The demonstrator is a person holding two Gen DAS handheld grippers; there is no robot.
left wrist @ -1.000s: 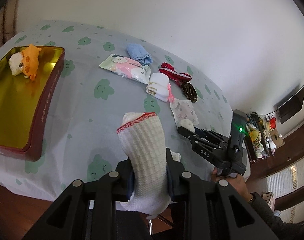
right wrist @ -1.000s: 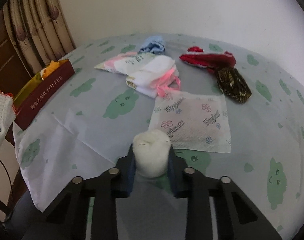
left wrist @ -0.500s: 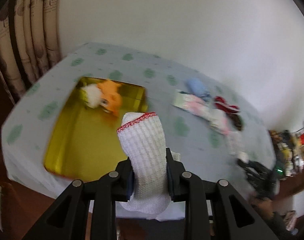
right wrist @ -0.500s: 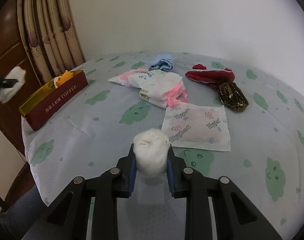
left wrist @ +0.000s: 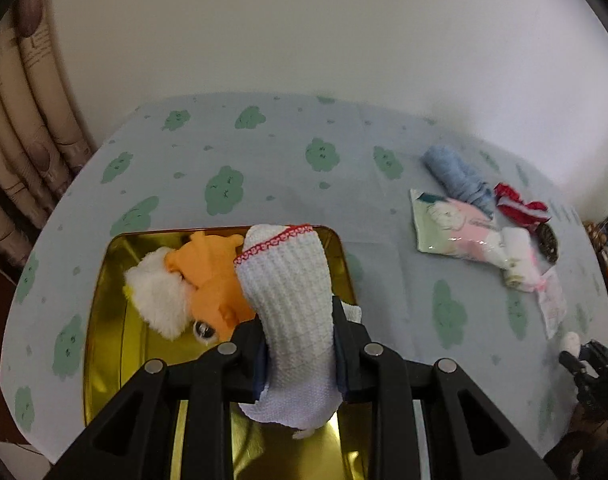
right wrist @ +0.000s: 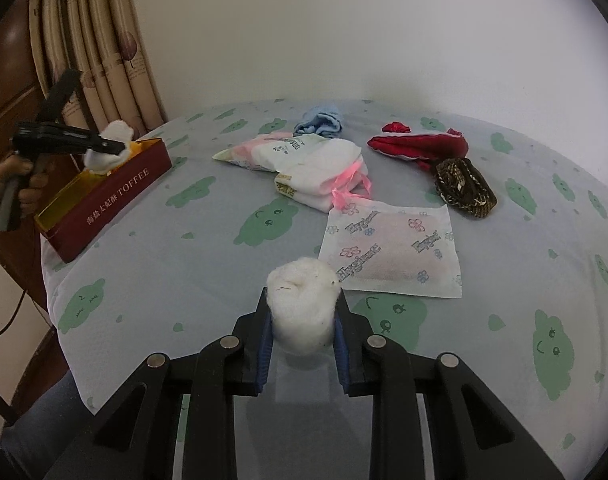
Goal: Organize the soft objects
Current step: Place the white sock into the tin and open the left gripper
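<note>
White knit sock (left wrist: pixel 292 312), light and limp, sits pinched mid-length in the left gripper (left wrist: pixel 298 340), jaws narrowed on it, hanging over the gold tin (left wrist: pixel 104 320) beside a plush toy (left wrist: pixel 192 284). From the right wrist, the right gripper (right wrist: pixel 304 320) jaws squeeze a compressible cotton ball (right wrist: pixel 302 304) above the table (right wrist: pixel 184 280); likely grip its middle gently.

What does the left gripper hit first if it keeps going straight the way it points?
Likely the orange plush toy or the gold floor of the toffee tin. The left gripper, shut on the white sock, points down into the tin; depth is hard to judge.
</note>
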